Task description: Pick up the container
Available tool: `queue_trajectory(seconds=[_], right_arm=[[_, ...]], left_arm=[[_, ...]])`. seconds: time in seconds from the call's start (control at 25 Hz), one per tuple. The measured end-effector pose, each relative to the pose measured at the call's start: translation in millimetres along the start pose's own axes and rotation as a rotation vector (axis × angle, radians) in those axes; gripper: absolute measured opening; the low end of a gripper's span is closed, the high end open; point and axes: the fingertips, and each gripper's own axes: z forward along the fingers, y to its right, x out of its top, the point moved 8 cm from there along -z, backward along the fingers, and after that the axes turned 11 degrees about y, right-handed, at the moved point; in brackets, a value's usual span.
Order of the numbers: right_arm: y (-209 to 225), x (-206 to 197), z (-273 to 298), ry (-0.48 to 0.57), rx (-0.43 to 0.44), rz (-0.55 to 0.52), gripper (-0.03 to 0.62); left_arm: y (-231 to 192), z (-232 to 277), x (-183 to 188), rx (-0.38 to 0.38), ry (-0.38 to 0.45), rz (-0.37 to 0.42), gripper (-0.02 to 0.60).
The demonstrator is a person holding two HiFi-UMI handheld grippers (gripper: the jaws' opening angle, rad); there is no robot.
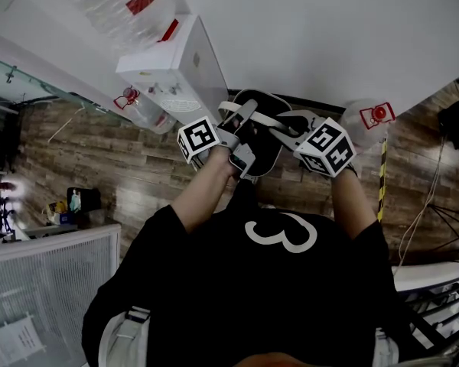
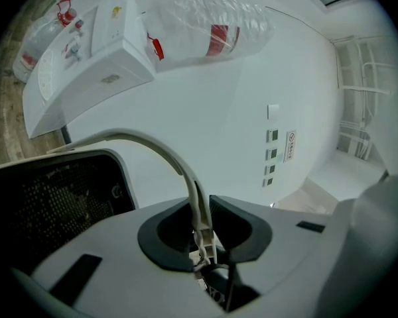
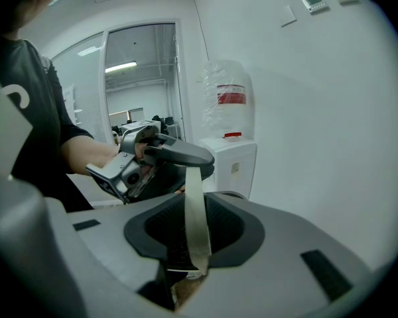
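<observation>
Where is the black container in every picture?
Head view: the black container is in the middle, just below the white wall.
Left gripper view: it is at the lower left edge.
Right gripper view: a dark bit shows near the middle, partly hidden.
Shared landmark: the white water dispenser.

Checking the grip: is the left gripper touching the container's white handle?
Touching. In the left gripper view, the left gripper has its jaws clamped on the white handle.
</observation>
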Motion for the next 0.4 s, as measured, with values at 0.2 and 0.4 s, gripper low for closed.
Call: queue_trajectory(seconds=[0.2,0.4], right_arm=[[0.8,0.9,3.0,-0.004,-0.006,0.006,0.11],[2.9,-1.2,4.7,-0.013,-0.01,0.006,0.11]], left_arm=[[-0.7,2.1,3.6,-0.002,-0.009,-0.002,0.077],[-2.8,5.3,3.5,-0.011,-0.019,-0.009,0.077]])
